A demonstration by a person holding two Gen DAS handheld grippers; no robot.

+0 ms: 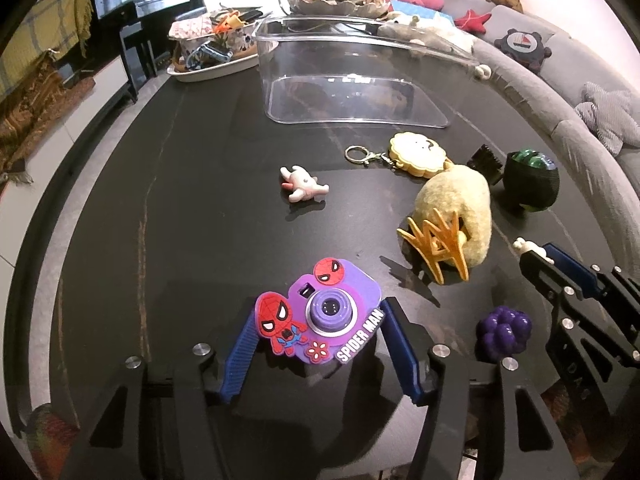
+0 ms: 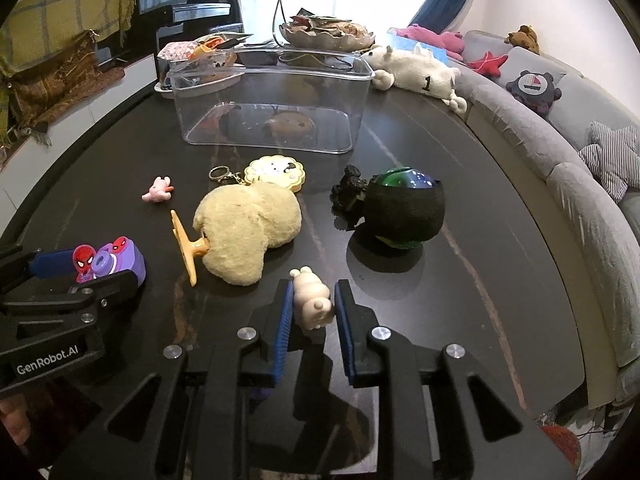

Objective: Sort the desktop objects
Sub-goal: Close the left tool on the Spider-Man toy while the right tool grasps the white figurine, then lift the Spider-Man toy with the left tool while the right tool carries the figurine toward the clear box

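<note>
Peering through the clear plastic bin [image 2: 268, 100], its floor carries brown blurs; whether they lie inside or are reflections from the glossy dark table [image 2: 460, 280], cannot tell. No sorted toy is clearly visible in it. Behind the bin, a white dish [image 1: 208, 74] piled with mixed clutter is partly hidden by the bin wall, its contents too jumbled to name.

Right gripper [image 2: 312, 300]: ribbed blue pads closed on a small cream figurine [image 2: 310, 294], smooth and rounded; its lower part is covered by the fingers. In the left view only its head shows past the right gripper's tip.

Left gripper [image 1: 320, 328]: jaws at a middling gap around a purple toy camera [image 1: 324, 312], a flat rubbery body with raised red cartoon heads and a round lens. The right pad touches its edge; on the left, contact cannot be judged. Camera rests on the table, near edge.

Loose on the table between grippers and bin:
- fuzzy yellow plush chick [image 2: 244, 228] on its side, stiff orange feet
- scalloped yellow keychain [image 2: 276, 172] with a metal ring
- small pink figurine [image 2: 158, 190], details too small
- green glossy ball in a black knitted sleeve [image 2: 404, 208], with a black lumpy item [image 2: 348, 192] beside it, unidentified
- knobbly purple grape cluster [image 1: 506, 330], in the right view almost wholly hidden under the gripper.
</note>
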